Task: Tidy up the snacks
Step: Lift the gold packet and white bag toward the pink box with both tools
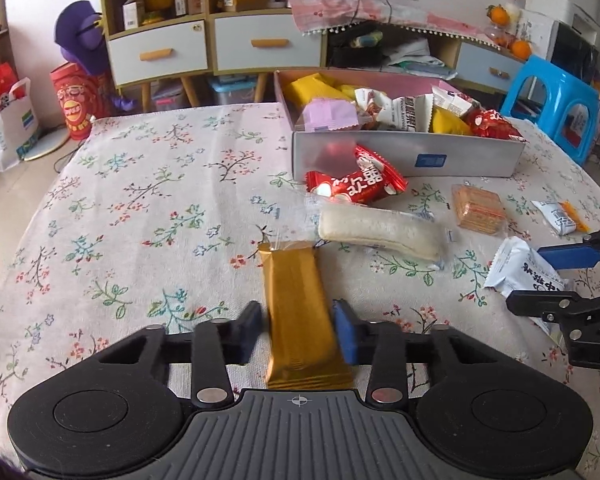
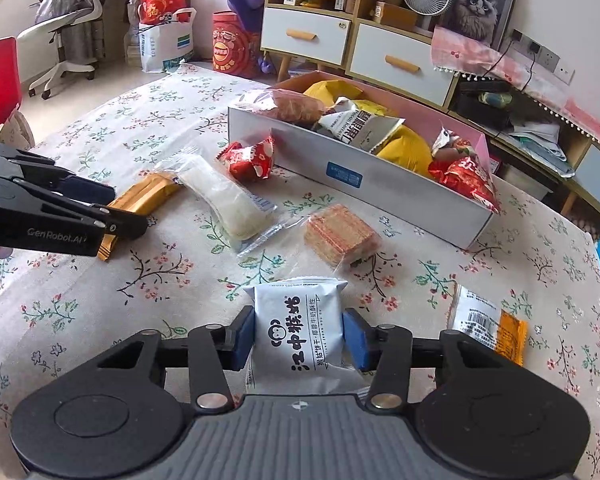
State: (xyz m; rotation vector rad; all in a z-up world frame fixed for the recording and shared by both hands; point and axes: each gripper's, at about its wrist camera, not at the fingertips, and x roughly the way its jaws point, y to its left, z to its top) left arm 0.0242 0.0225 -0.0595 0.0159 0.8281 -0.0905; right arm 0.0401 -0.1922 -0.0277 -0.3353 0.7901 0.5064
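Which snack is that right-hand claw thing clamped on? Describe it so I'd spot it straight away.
Start at the long white cardboard box full of snacks on the flowered tablecloth, then come toward the camera past the clear-wrapped stack of brown wafers. The right gripper is shut on a pale grey-white biscuit packet, the only loose one with bold black Chinese lettering and a monkey-face logo.

— Surface?
— A table under a floral cloth.
— Items resting on it?
— A white box of snacks at the far right. Near it, a red packet, a pale roll in clear wrap, a cracker pack, a gold bar, a white biscuit packet and a white-and-orange sachet.
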